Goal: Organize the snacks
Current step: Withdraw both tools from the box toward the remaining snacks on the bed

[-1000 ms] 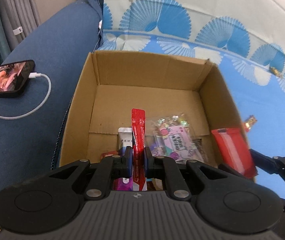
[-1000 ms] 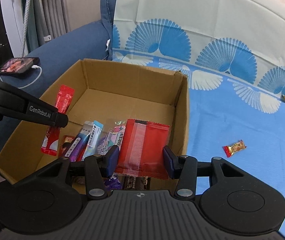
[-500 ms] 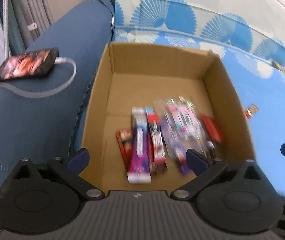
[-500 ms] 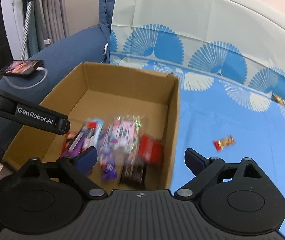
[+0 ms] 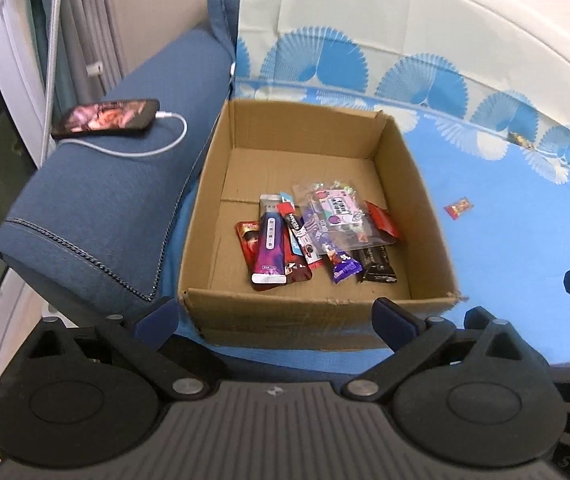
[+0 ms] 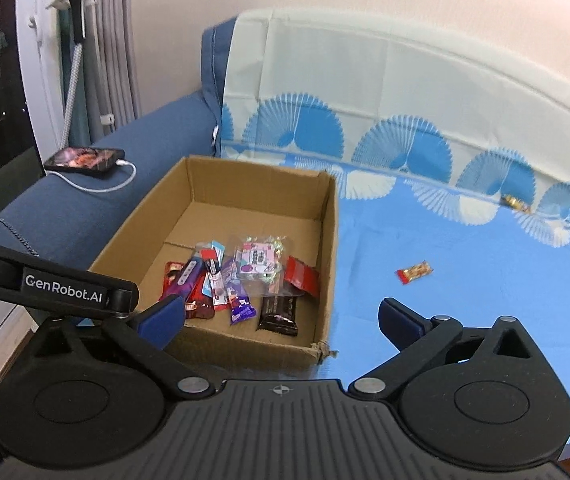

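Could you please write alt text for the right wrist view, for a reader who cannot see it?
An open cardboard box on a blue patterned sheet holds a heap of snack packets; the right gripper, jaws wide and empty, sits before it. One red candy lies outside.

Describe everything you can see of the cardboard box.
The cardboard box is plain brown corrugated card, open-topped, with no flaps showing and a frayed near right corner. It sits upright on the blue sheet, its left wall close beside the dark blue cushion. A loose pile of snack packets lies on its floor toward the near side; the far half is bare.
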